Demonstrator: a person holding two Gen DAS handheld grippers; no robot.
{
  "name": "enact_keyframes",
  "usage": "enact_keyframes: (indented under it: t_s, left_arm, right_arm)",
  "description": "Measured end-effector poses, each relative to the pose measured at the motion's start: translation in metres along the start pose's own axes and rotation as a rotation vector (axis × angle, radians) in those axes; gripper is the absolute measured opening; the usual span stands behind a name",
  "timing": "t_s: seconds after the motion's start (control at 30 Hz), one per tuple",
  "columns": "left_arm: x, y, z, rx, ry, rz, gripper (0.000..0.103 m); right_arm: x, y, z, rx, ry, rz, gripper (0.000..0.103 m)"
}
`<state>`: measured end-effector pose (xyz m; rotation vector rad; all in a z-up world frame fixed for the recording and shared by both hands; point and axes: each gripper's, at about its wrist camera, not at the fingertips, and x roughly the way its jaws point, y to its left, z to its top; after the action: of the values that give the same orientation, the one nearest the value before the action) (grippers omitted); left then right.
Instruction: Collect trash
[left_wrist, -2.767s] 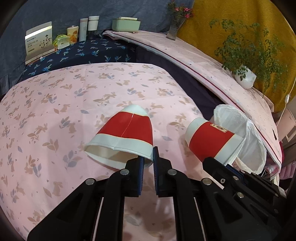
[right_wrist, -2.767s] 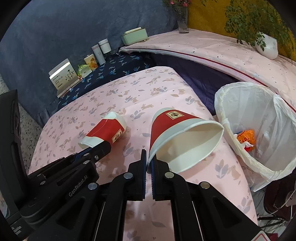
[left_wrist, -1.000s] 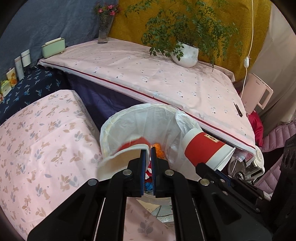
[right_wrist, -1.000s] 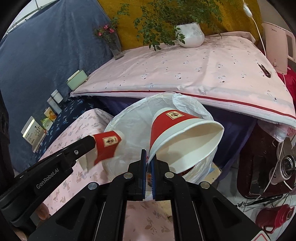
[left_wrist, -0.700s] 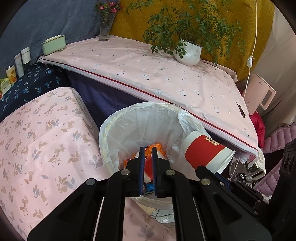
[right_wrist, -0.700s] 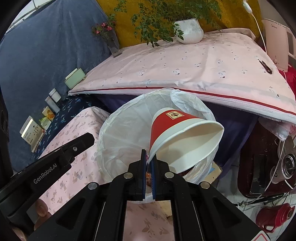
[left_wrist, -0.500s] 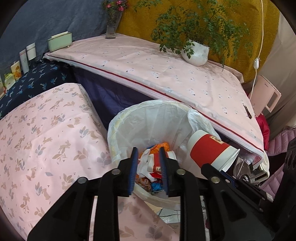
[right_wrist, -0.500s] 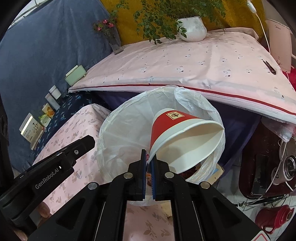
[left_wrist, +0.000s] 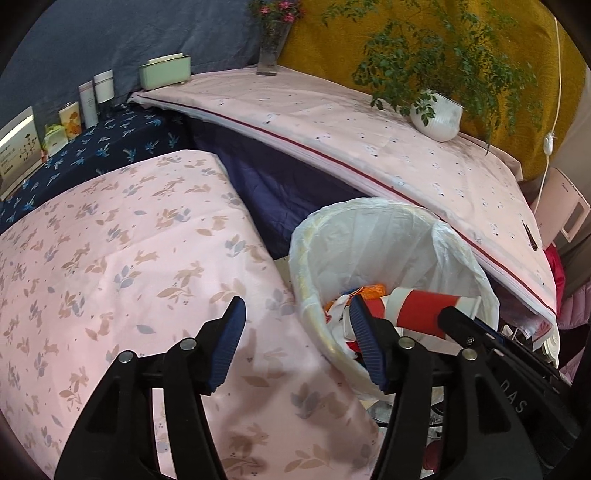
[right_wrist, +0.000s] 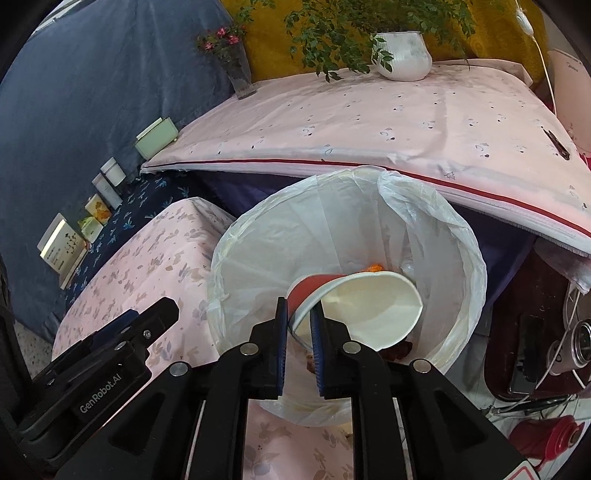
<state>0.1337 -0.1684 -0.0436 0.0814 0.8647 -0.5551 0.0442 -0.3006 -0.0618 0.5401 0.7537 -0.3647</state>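
Observation:
A white-lined trash bin (left_wrist: 306, 254) (right_wrist: 469, 236) stands beside the pink bunny-print table (left_wrist: 110, 258). My left gripper (left_wrist: 295, 314) is wide open and empty above the table's edge, next to the bin. My right gripper (right_wrist: 298, 314) is over the bin with its jaws a little apart; the rim of a red and white paper cup (right_wrist: 354, 306) sits loosely between them, tilted down into the bin. The same cup (left_wrist: 421, 306) shows in the left wrist view inside the bin, above crumpled trash (left_wrist: 354, 295) and another red cup.
A long pink-covered table (left_wrist: 369, 133) runs behind the bin with a potted plant (left_wrist: 436, 114), a flower vase (left_wrist: 269, 55) and a green box (left_wrist: 166, 70). Bottles and cartons (left_wrist: 85, 107) stand on a dark blue cloth. A kettle and cables (right_wrist: 569, 350) lie on the floor at right.
My left gripper dropped its cup into the bin, opened wide and drew back over the table. My right gripper's jaws have parted and its cup has tipped downward into the bin.

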Motion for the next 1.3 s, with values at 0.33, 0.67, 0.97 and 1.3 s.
enact_keyframes:
  t_s: [0.33, 0.67, 0.97, 1.3]
  left_arm:
    - [-0.009, 0.011, -0.008, -0.021, -0.006, 0.009, 0.058]
    - [-0.022, 0.018, -0.016, -0.026, -0.018, 0.021, 0.058]
    - [-0.031, 0.02, -0.022, -0.025, -0.018, 0.039, 0.058]
    - [-0.04, 0.004, -0.028, 0.036, -0.031, 0.09, 0.072]
  right_arm:
    - [-0.007, 0.009, -0.004, -0.014, -0.007, -0.002, 0.022]
    - [-0.016, 0.019, -0.011, -0.051, -0.009, -0.012, 0.03]
    - [-0.029, 0.017, -0.015, -0.091, -0.014, -0.05, 0.04]
    - [-0.042, 0.006, -0.018, -0.127, 0.009, -0.117, 0.066]
